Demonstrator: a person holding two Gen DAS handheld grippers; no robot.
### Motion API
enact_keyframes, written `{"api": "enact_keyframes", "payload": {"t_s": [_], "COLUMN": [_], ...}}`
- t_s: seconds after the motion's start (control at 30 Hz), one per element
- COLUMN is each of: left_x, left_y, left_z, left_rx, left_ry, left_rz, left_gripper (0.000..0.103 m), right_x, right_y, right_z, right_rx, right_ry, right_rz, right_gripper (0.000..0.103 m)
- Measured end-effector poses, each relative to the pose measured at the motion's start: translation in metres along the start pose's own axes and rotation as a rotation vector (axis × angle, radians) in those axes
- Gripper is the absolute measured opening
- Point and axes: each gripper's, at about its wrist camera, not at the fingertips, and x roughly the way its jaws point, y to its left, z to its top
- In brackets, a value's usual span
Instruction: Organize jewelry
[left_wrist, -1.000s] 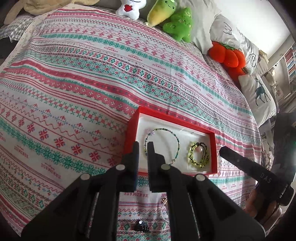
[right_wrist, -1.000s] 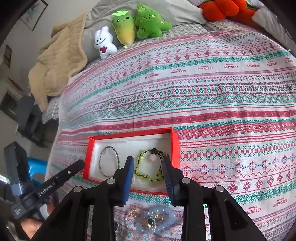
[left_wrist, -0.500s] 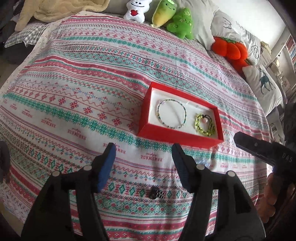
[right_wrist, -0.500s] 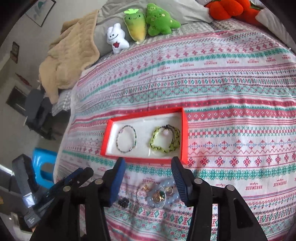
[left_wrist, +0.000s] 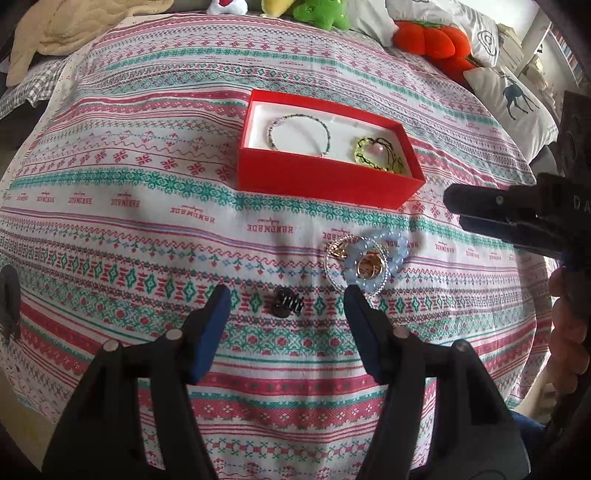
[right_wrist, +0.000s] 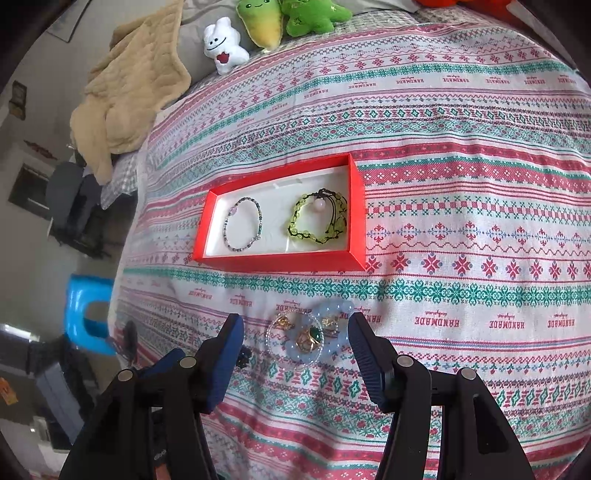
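Both pairs of fingers stand spread with nothing between them: the left gripper (left_wrist: 286, 295) at the lower middle of its own view, the right gripper (right_wrist: 295, 321) likewise in its own. The left jaws have just been opening, though hardly in the last half second; so have the right ones.

Loose jewelry lies on the patterned bedspread (right_wrist: 461, 206) just ahead of the fingertips. A heap of rings and bracelets (right_wrist: 308, 338), pale blue beads around gold pieces and a green stone, sits between the right fingers' tips but untouched. A small black clip (left_wrist: 286, 302) rests apart from it, framed by the left fingers.

Beyond these stands the red box (right_wrist: 280, 262), open-topped and white inside. Its left part holds a thin beaded bracelet (right_wrist: 242, 224) lying flat; its right part holds a yellow-green bracelet (right_wrist: 319, 221) with black cord and a pink bead. The two do not touch.

Bare bedspread surrounds the box on all sides, widest toward the right of the right wrist view. Plush toys (right_wrist: 266, 26) and a beige blanket (right_wrist: 129, 92) line the far edge.

Only the left wrist view shows the right gripper from outside, entering at the right with a hand (left_wrist: 569, 332) below it, plus orange cushions (left_wrist: 432, 40). Only the right view shows the bed's left edge and a blue stool (right_wrist: 86, 314) below.
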Motion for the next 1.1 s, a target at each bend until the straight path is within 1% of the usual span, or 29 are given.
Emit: {"api": "enact_keyframes", "payload": {"t_s": [0.1, 0.17, 0.2, 0.23, 0.27, 0.3, 0.33, 0.4, 0.43, 0.47, 0.53, 0.63, 0.83, 0.9, 0.93, 1.0, 1.03, 1.07, 1.1], "left_x": [0.004, 0.007, 0.008, 0.010, 0.011, 0.014, 0.016, 0.024, 0.028, 0.032, 0.041, 0.050, 0.070, 0.073, 0.073, 0.073, 0.074, 0.074, 0.072], "left_y": [-0.008, -0.011, -0.011, -0.011, -0.010, -0.008, -0.006, -0.002, -0.001, -0.001, -0.004, -0.013, -0.027, -0.031, -0.033, -0.036, -0.037, -0.039, -0.041], "left_z": [-0.001, 0.000, 0.001, 0.002, 0.004, 0.006, 0.008, 0.011, 0.011, 0.011, 0.013, 0.014, 0.013, 0.012, 0.013, 0.014, 0.016, 0.017, 0.017], "left_rx": [0.015, 0.013, 0.006, -0.009, -0.032, -0.059, -0.090, -0.152, -0.174, -0.191, -0.199, -0.172, -0.139, -0.123, -0.116, -0.108, -0.108, -0.104, -0.090], "left_ry": [0.006, 0.011, 0.017, 0.023, 0.027, 0.032, 0.039, 0.056, 0.070, 0.084, 0.104, 0.113, 0.167, 0.162, 0.159, 0.154, 0.155, 0.154, 0.148], "left_rz": [-0.003, -0.012, -0.024, -0.042, -0.067, -0.095, -0.118, -0.150, -0.151, -0.154, -0.148, -0.109, -0.082, -0.061, -0.053, -0.066, -0.080, -0.080, -0.065], "left_gripper": [0.064, 0.064, 0.064, 0.064, 0.064, 0.064, 0.064, 0.062, 0.056, 0.047, 0.039, 0.039, 0.038, 0.038, 0.034, 0.018, 0.007, 0.005, 0.005], "right_x": [0.000, 0.003, 0.004, 0.005, 0.005, 0.004, 0.003, 0.001, 0.002, 0.002, 0.005, 0.008, 0.013, 0.014, 0.015, 0.018, 0.019, 0.021, 0.023], "right_y": [-0.003, -0.007, -0.009, -0.012, -0.014, -0.016, -0.017, -0.019, -0.019, -0.019, -0.019, -0.018, -0.022, -0.026, -0.028, -0.031, -0.033, -0.035, -0.037], "right_z": [-0.002, -0.003, -0.003, -0.003, -0.002, -0.001, 0.000, 0.001, 0.002, 0.002, 0.002, 0.001, 0.003, 0.004, 0.004, 0.005, 0.006, 0.006, 0.006], "right_rx": [0.015, 0.022, 0.026, 0.031, 0.034, 0.036, 0.039, 0.038, 0.038, 0.039, 0.040, 0.036, 0.042, 0.047, 0.051, 0.061, 0.069, 0.078, 0.087], "right_ry": [0.003, 0.013, 0.017, 0.014, 0.009, 0.001, -0.010, -0.026, -0.025, -0.021, -0.010, 0.001, 0.009, 0.012, 0.013, 0.016, 0.019, 0.025, 0.032], "right_rz": [-0.022, -0.072, -0.090, -0.097, -0.099, -0.098, -0.099, -0.111, -0.115, -0.111, -0.111, -0.116, -0.121, -0.123, -0.121, -0.114, -0.105, -0.099, -0.095], "right_gripper": [0.060, 0.059, 0.055, 0.041, 0.035, 0.028, 0.026, 0.026, 0.026, 0.026, 0.026, 0.026, 0.026, 0.026, 0.026, 0.026, 0.026, 0.026, 0.026]}}
